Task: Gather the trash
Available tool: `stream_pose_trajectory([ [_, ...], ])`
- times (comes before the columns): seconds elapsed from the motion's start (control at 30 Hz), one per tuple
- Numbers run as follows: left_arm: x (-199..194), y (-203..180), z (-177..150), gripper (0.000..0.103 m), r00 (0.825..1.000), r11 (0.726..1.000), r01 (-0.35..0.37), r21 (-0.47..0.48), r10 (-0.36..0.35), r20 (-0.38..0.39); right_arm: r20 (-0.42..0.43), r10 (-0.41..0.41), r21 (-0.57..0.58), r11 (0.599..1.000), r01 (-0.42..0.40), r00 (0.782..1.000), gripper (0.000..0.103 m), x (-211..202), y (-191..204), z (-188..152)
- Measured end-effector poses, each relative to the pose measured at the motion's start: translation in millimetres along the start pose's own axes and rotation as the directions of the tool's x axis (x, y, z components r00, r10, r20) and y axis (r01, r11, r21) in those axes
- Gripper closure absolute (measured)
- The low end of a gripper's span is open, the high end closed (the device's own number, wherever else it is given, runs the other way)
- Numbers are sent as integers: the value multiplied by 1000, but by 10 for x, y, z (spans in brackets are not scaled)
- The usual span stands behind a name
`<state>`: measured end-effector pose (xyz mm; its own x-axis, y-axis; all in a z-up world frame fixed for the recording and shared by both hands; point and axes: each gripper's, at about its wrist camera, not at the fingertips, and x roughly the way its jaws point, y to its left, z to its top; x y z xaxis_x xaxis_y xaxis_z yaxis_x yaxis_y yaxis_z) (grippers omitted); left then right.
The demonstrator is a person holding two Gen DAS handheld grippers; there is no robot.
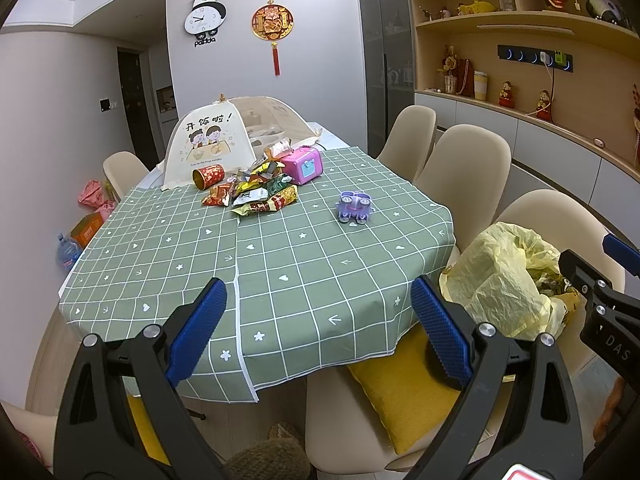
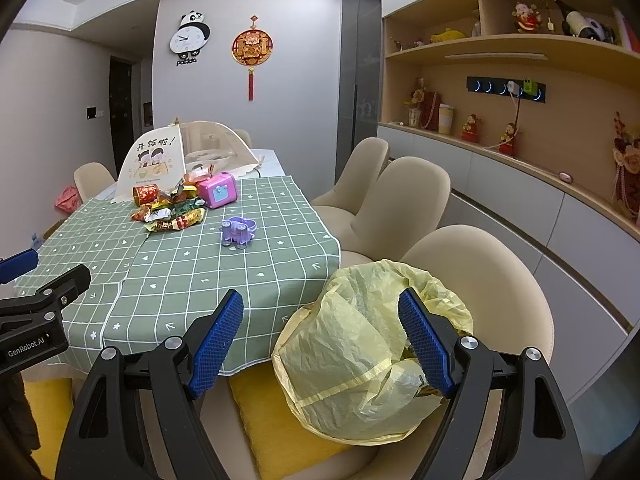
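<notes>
Left gripper (image 1: 318,328) wide, empty — over table's (image 1: 280,280) near edge. Right gripper (image 2: 320,340) wide, empty, above bag (image 2: 360,344). Clock (image 1: 205,16) reads "panda".

A home dining room: a table (image 1: 280,280) under a checked cloth, beige chairs (image 1: 468,176) around it, a panda clock (image 1: 204,16) on the wall, and shelves (image 2: 500,46) of figurines.
</notes>
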<state>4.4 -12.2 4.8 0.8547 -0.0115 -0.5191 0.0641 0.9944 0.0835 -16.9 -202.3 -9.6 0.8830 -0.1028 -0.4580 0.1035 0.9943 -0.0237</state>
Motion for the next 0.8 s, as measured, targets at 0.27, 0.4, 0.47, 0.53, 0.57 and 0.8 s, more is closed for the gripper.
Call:
stream_pose_trajectory([
  [0.27, 12, 11, -2, 14, 1000, 1000, -4, -4, 4, 2, 0, 3, -4, 1000, -3, 1000, 27, 6, 1, 0],
  [0.4, 18, 21, -2, 14, 1000, 1000, -5, -6, 5, 3, 0, 5, -5, 1000, -5, 1000, 27, 9, 3, -3],
  [0.47, 19, 22, 0, 14, 1000, 1000, -6, -6, 6, 3, 0, 4, -5, 1000, -4, 1000, 27, 9, 5, -4],
  [0.53, 23, 28, 2, 14, 1000, 1000, -6, -7, 6, 3, 0, 5, -5, 1000, -5, 1000, 27, 9, 6, -5],
  [0.57, 22, 28, 0, 14, 1000, 1000, -7, -8, 7, 3, 0, 4, -5, 1000, -4, 1000, 27, 9, 7, -4],
  [0.8, 41, 46, 4, 14, 1000, 1000, -6, -12, 6, 0, 0, 4, -6, 1000, -4, 1000, 27, 15, 8, -3],
])
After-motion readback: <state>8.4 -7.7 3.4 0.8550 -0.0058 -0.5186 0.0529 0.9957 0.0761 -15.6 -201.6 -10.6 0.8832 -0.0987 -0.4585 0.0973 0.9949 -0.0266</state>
